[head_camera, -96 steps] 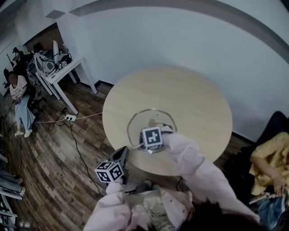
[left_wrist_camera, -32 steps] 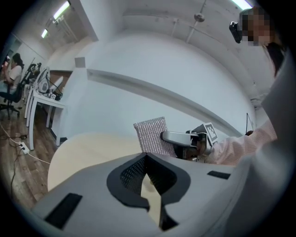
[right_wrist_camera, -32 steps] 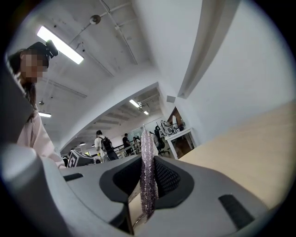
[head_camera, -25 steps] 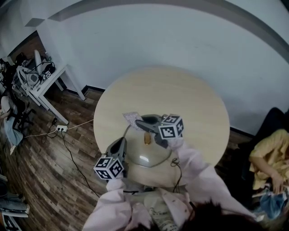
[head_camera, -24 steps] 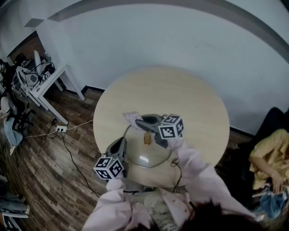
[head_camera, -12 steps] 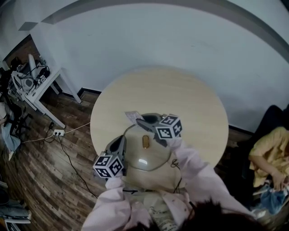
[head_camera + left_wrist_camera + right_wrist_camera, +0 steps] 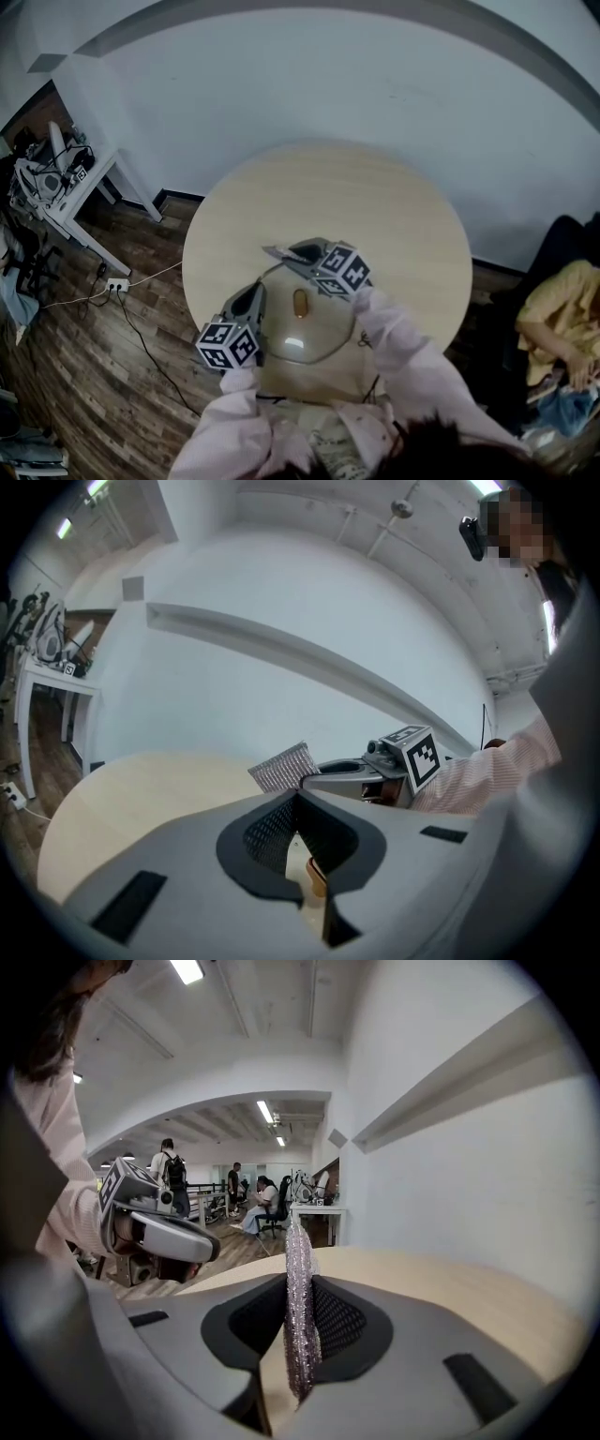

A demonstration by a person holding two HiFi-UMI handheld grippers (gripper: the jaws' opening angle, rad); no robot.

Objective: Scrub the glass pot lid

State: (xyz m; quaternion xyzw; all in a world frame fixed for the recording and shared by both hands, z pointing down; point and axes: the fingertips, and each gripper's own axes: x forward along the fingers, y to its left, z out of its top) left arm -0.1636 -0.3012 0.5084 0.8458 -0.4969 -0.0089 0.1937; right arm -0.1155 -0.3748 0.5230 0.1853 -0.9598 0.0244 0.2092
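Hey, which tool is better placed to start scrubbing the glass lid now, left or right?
Right. The right tool is shut on the mesh scrub cloth at the glass pot lid's far edge. The left tool is shut on the lid's near-left rim, steadying it.

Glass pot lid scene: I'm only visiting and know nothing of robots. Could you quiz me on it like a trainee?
1. True or false: the right gripper has its fingers shut on a silvery mesh scrubbing cloth.
2. What does the left gripper grip? A) a wooden spoon B) the round glass pot lid with a brown knob C) nothing
3. Fill in: the pale wooden table has a ______ top.
Key: 1 true; 2 B; 3 round.
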